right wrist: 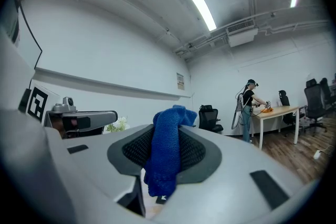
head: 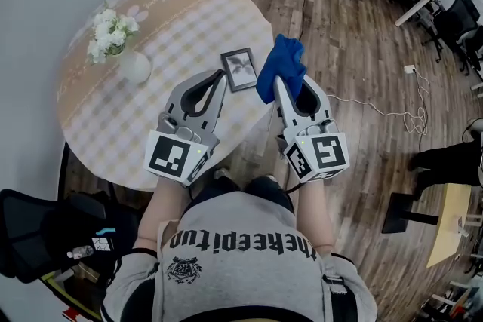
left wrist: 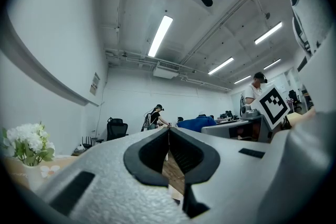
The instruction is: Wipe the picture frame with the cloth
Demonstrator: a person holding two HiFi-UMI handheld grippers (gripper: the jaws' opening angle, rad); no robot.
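Clamping blue cloth in right gripper just right of picture frame on table, left gripper closed on nothing; wiping prob. not yet begun.

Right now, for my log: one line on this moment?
left gripper shut, empty | right gripper shut on cloth | picture frame on table

Round checked-cloth table sits centre-left. White round vase of flowers stands on its left part. Small dark rectangular picture frame lies flat near the table's right edge. Left gripper, jaws together, is over the table's near side, tips just beside the frame. Right gripper is right of it, clamping the blue knitted cloth just right of the frame.
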